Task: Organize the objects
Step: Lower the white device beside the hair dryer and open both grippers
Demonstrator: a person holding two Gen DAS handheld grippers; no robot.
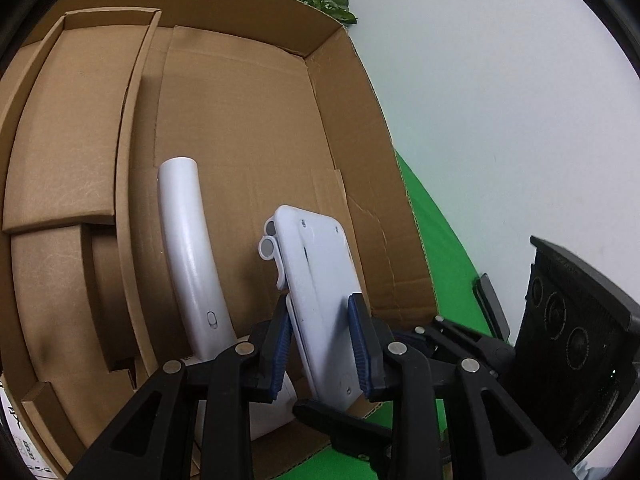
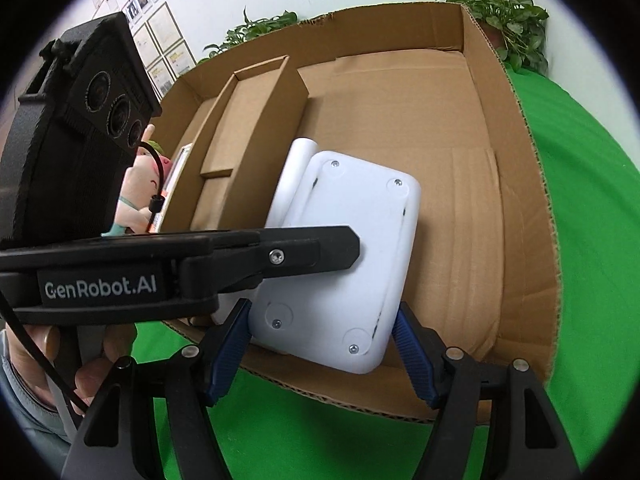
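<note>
Left gripper [image 1: 322,344] pinching white device [image 1: 320,300] over cardboard box [image 1: 248,128], not yet set down. Right gripper [image 2: 320,350] spread around it, apparently not touching. White curved handle [image 1: 188,248] already inside.

1. The white device [image 1: 320,300] is a flat rounded-rectangle plastic body, its screwed back face [image 2: 344,256] showing. It is held tilted over the near edge of the box [image 1: 248,120].
2. A white curved tube [image 1: 188,256] lies inside the box just beside the device.
3. The cardboard box [image 2: 516,216] is open-topped, with a cardboard insert [image 2: 248,140] along its left side.
</note>
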